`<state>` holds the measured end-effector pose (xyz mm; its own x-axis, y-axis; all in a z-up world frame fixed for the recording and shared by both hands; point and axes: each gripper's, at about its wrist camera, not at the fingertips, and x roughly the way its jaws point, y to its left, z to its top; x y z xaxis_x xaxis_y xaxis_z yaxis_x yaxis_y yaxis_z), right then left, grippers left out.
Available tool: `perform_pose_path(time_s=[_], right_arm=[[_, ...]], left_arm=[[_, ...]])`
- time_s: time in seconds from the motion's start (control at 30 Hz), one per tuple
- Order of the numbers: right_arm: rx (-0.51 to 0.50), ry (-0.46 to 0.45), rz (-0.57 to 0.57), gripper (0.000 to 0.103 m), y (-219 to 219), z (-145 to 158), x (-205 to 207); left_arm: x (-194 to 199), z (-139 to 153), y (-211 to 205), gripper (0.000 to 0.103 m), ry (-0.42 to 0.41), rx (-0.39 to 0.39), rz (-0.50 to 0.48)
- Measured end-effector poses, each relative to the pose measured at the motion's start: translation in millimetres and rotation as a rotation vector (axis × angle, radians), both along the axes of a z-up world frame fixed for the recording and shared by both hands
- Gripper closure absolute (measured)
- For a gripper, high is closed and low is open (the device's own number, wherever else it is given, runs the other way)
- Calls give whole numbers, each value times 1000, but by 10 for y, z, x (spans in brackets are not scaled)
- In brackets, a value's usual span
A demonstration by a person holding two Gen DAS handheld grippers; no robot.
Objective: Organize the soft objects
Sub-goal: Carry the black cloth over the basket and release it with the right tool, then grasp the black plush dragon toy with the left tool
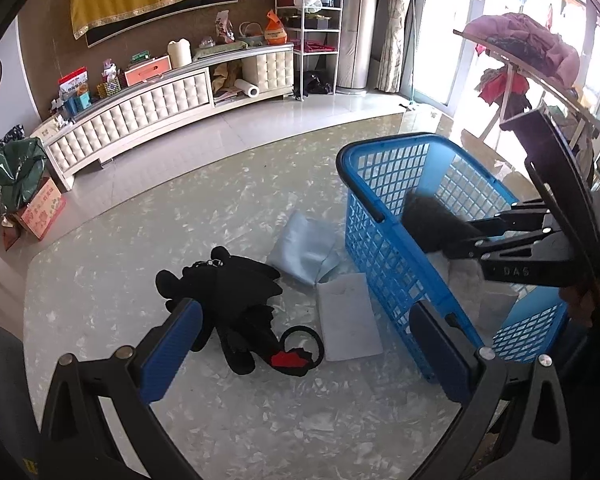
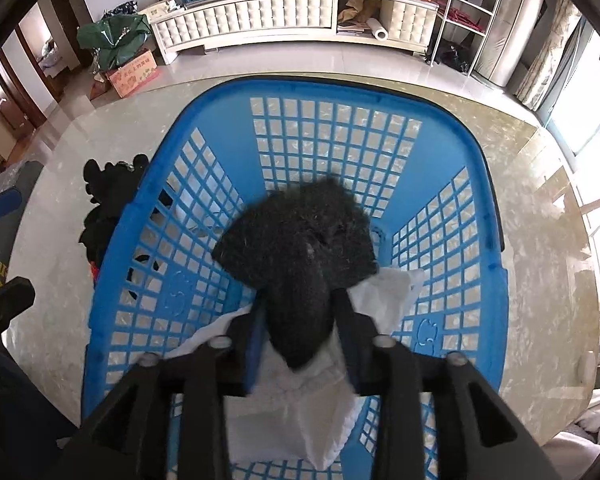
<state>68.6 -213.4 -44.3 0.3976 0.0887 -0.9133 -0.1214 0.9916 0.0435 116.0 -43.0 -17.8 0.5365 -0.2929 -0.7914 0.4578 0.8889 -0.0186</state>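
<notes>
Your right gripper [image 2: 298,320] has a fuzzy black cloth [image 2: 300,248] between its jaws, the pads loosened, above white cloth [image 2: 300,412] in the blue basket [image 2: 148,208]. Your left gripper [image 1: 308,340] stands open and empty; beyond its jaws lies a black plush dragon [image 1: 240,300].

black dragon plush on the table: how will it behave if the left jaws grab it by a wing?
The plush probably sags: its wings and tail lie limp and flat on the table. Likely light for its size. The tail loop may dangle and catch the basket rim.
</notes>
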Motion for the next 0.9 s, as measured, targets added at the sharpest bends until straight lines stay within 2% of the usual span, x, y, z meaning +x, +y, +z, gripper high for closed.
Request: perform_pose_path(time_s=[0.1, 0.17, 0.33, 0.53, 0.73, 0.9], right_arm=[[-3, -19, -4, 51, -128, 5, 55], [-2, -33, -3, 36, -165, 18, 39], [-25, -79, 4, 14, -182, 105, -72], [-21, -120, 21, 2, -230, 186, -226], [-5, -139, 51, 1, -188, 225, -322], [14, -154, 65, 1, -188, 288, -391]], left_arm=[[0, 15, 18, 0, 6, -18, -2], [-11, 19, 24, 0, 4, -20, -5], [-9, 24, 65, 0, 13, -38, -4], [8, 18, 170, 0, 16, -42, 37], [109, -75, 331, 0, 59, -53, 82], [249, -261, 420, 0, 135, -37, 124]])
